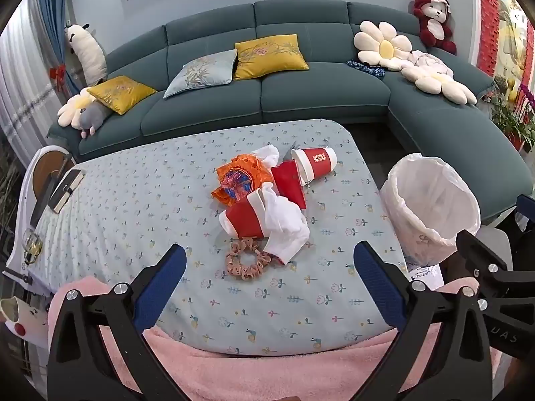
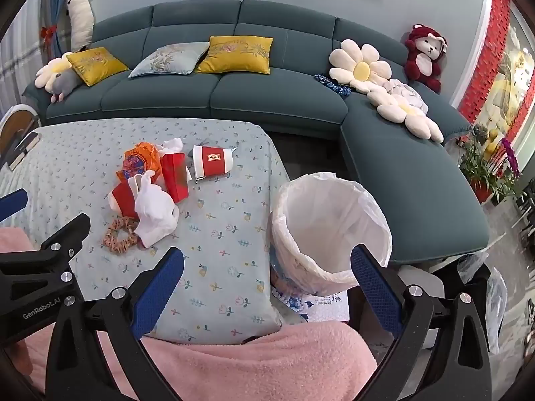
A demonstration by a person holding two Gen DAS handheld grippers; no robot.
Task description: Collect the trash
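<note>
A heap of trash lies mid-table: a tipped red and white cup point(image 1: 314, 161) point(image 2: 211, 162), a red carton point(image 1: 290, 182) point(image 2: 174, 176), an orange wrapper point(image 1: 238, 177) point(image 2: 137, 160), a second red cup point(image 1: 245, 215) point(image 2: 123, 197) and crumpled white tissue point(image 1: 286, 224) point(image 2: 155, 215). A pink scrunchie point(image 1: 249, 260) point(image 2: 119, 235) lies in front of it. My left gripper point(image 1: 270, 287) hovers open just short of the scrunchie, holding nothing. My right gripper point(image 2: 267, 284) is open over the table's right edge, next to the white-lined bin point(image 1: 431, 200) point(image 2: 329, 227).
The table point(image 1: 133, 207) point(image 2: 220, 260) has a pale blue flowered cloth. A book point(image 1: 67, 188) and a glass point(image 1: 31, 244) sit at its left end. A teal corner sofa point(image 1: 301, 100) point(image 2: 267, 97) with cushions stands behind. Pink fleece point(image 1: 267, 367) point(image 2: 260, 361) covers the near foreground.
</note>
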